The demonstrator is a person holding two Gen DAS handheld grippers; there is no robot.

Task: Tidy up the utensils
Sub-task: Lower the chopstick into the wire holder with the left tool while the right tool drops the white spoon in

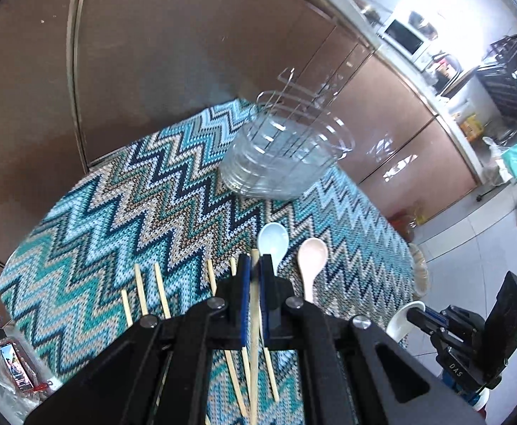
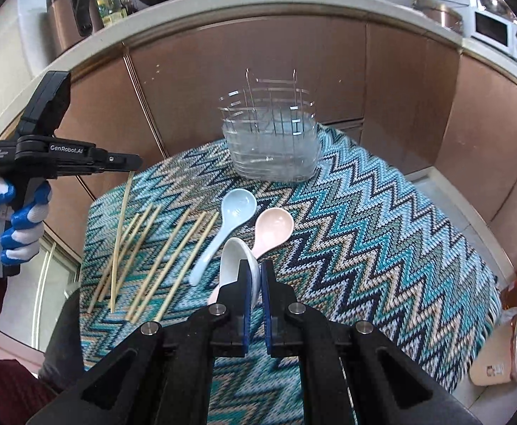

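Note:
My left gripper (image 1: 254,265) is shut on one wooden chopstick (image 1: 254,318) and holds it above the zigzag mat; it also shows in the right wrist view (image 2: 130,166) with the chopstick (image 2: 120,233) hanging down. My right gripper (image 2: 254,269) is shut on a white spoon (image 2: 237,258), also seen in the left wrist view (image 1: 402,318). A blue spoon (image 2: 230,219) and a pink spoon (image 2: 272,230) lie on the mat. Several chopsticks (image 2: 162,258) lie to their left. A clear divided holder (image 2: 272,145) stands at the mat's far side.
The zigzag mat (image 2: 364,241) covers a small table in front of brown cabinet doors (image 2: 223,71). A kitchen counter with a microwave (image 1: 403,37) is beyond. A tiled floor (image 1: 471,255) lies to the right of the table.

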